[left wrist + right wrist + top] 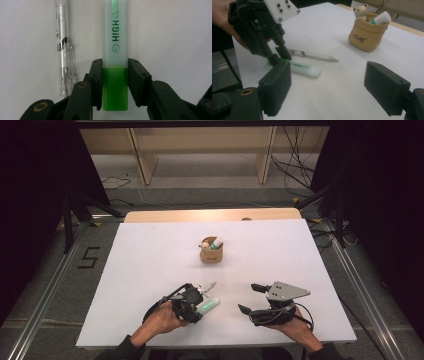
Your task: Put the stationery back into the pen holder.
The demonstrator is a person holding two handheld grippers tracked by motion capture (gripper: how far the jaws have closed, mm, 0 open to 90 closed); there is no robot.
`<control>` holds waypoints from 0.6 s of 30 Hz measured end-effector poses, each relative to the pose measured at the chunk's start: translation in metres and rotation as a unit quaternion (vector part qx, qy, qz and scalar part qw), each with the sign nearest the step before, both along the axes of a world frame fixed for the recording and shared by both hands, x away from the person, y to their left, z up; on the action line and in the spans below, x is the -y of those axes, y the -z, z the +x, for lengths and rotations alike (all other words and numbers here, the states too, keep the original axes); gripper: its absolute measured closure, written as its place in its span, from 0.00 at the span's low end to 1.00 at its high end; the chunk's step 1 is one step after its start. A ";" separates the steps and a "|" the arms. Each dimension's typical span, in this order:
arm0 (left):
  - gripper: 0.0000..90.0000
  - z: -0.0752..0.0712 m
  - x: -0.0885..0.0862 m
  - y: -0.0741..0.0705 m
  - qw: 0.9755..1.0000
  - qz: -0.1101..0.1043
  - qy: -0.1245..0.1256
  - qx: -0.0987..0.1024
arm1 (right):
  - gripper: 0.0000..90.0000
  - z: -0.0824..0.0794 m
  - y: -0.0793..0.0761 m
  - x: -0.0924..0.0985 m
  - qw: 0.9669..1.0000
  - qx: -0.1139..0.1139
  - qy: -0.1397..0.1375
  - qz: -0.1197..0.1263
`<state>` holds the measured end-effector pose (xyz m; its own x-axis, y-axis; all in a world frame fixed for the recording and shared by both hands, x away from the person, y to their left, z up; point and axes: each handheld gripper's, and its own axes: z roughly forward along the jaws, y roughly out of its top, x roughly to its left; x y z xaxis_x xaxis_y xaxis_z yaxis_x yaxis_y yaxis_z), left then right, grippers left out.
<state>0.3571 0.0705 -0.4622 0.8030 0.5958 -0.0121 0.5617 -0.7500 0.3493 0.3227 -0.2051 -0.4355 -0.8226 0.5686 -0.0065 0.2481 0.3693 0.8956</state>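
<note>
left claw [115,82]: clamped on highlighter [115,50] at its green end, so the cap leads toward the pouch [211,255] | highlighter: flat on surface [150,260], just beside pen [63,50], well short of pouch | right claw [337,85]: released, idle, keeping clear

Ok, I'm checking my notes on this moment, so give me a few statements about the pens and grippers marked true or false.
1. The left gripper has its jaws around the green highlighter. True.
2. The clear pen lies between the left jaws. False: it lies beside them on the table.
3. The right gripper holds the highlighter. False: its jaws are open and hold nothing.
4. The tan pouch stands upright with things inside. True.
</note>
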 end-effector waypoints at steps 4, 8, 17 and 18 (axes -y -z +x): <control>0.74 0.005 -0.003 -0.005 1.000 -0.012 -0.001 -0.009 | 0.25 -0.001 0.000 -0.001 1.000 0.002 -0.001 -0.002; 0.74 0.009 -0.007 -0.012 0.999 -0.031 0.009 -0.030 | 0.25 -0.003 -0.001 -0.003 1.000 0.011 -0.002 -0.008; 0.74 0.008 -0.002 -0.026 0.996 -0.051 0.044 -0.064 | 0.25 -0.014 -0.003 -0.019 0.998 0.046 -0.026 -0.042; 0.74 0.007 -0.001 -0.027 0.995 -0.054 0.047 -0.067 | 0.25 -0.015 -0.003 -0.021 0.997 0.054 -0.028 -0.047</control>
